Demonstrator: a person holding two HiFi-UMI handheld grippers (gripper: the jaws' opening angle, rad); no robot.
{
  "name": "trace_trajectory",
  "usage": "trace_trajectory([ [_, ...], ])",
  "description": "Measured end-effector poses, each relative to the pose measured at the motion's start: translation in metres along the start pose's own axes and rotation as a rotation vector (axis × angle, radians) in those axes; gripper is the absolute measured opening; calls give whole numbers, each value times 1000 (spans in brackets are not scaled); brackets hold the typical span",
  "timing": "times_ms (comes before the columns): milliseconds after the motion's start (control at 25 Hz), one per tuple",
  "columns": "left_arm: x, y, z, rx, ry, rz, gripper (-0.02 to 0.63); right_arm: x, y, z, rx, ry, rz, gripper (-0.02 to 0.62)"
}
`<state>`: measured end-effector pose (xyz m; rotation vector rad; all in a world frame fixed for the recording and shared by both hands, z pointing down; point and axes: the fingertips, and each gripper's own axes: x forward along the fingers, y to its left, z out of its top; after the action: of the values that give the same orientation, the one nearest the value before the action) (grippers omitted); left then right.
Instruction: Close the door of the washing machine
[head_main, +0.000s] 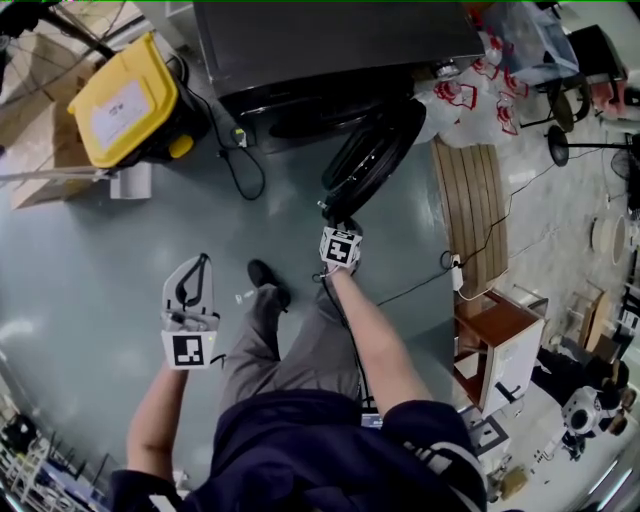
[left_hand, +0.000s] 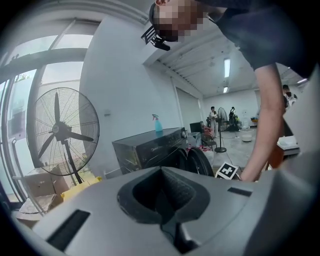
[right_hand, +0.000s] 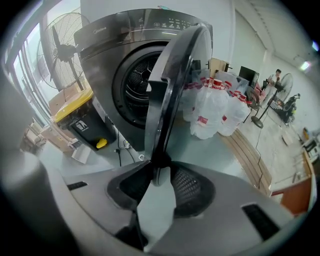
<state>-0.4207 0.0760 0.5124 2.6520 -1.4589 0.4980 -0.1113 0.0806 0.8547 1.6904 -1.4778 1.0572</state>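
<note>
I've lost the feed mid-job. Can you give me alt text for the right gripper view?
The right claw straddles the rim of the open washing machine door, jaws apart around it. Behind stands the washing machine, drum exposed, white bags beside it.

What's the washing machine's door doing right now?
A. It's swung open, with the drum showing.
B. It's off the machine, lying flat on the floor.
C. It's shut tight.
A: in the right gripper view the door stands swung out edge-on from the washing machine, and the drum shows in the round opening behind it.
</note>
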Motion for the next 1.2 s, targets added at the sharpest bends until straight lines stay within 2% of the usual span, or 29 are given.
trace_trajectory([
  [120,0,10,-2,-1,-1,-9,23,4,12,6,1,4,-1,144],
  [240,-2,17,-7,71,17,-48,23,7,21,13,28,-2,-15,145],
  [320,-6,30,-10,21,5,-35,23,10,31,16,48,-13,-21,146],
  [360,-7,37,-12,30,5,-36,24,13,38,22,51,-22,-18,146],
  [440,-9,46,-18,135,41,-70,23,19,48,31,54,-28,-17,149],
  [480,-10,49,-20,158,46,-76,23,21,52,32,61,-21,-16,150],
  [680,-13,68,-15,128,31,-38,23,27,76,49,102,-18,5,156],
  [800,-7,76,-18,-6,21,32,23,34,83,61,135,-19,-1,158],
  [840,-4,79,-18,-23,20,45,23,36,88,65,148,-20,7,160],
  [960,9,87,-16,62,44,34,23,45,103,71,172,0,36,164],
  [1080,24,92,-6,-16,16,83,23,51,111,83,185,7,39,168],
  [1200,34,94,-1,-23,29,102,23,57,120,95,202,1,48,172],
])
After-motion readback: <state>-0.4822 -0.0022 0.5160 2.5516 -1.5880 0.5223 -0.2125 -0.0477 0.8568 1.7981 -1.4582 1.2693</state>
